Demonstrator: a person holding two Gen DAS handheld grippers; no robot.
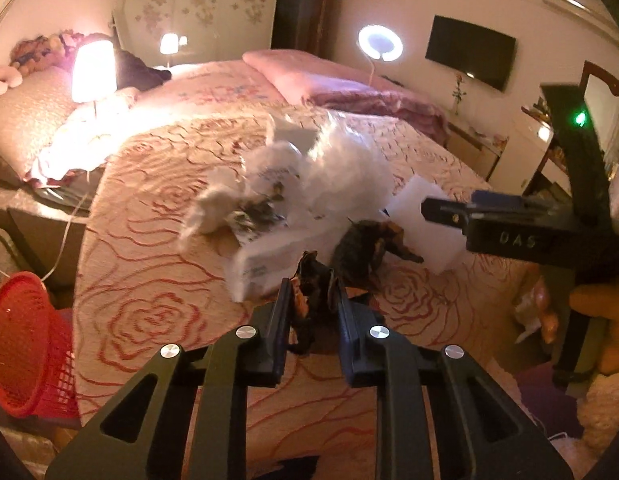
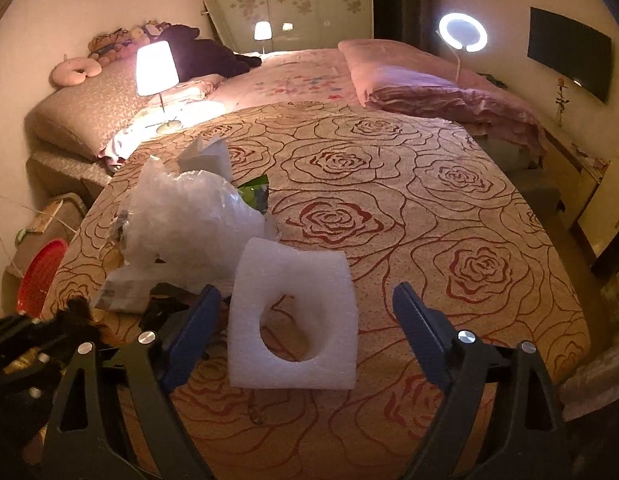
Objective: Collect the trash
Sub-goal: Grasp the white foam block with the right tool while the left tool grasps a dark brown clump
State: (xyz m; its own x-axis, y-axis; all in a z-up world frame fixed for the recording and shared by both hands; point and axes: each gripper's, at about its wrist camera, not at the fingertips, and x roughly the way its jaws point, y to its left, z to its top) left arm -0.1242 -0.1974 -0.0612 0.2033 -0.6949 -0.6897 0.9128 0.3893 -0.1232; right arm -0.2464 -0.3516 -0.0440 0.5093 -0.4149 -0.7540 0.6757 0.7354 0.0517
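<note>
On the rose bedspread (image 2: pixel 429 208): dark scrap (image 1: pixel 309 300) is clamped by left gripper (image 1: pixel 311 312); foam block (image 2: pixel 293 316) is straddled, untouched, by wide-open right gripper (image 2: pixel 305 320).

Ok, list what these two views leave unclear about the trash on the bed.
- Left wrist view: white plastic wrap smeared by motion blur.
- Left wrist view: dark scrap in the left gripper, lower end behind the fingers.
- Right wrist view: green wrapper mostly behind the wrap.

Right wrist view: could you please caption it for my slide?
Open right gripper brackets a white foam piece on the rose-patterned bedspread.
</note>
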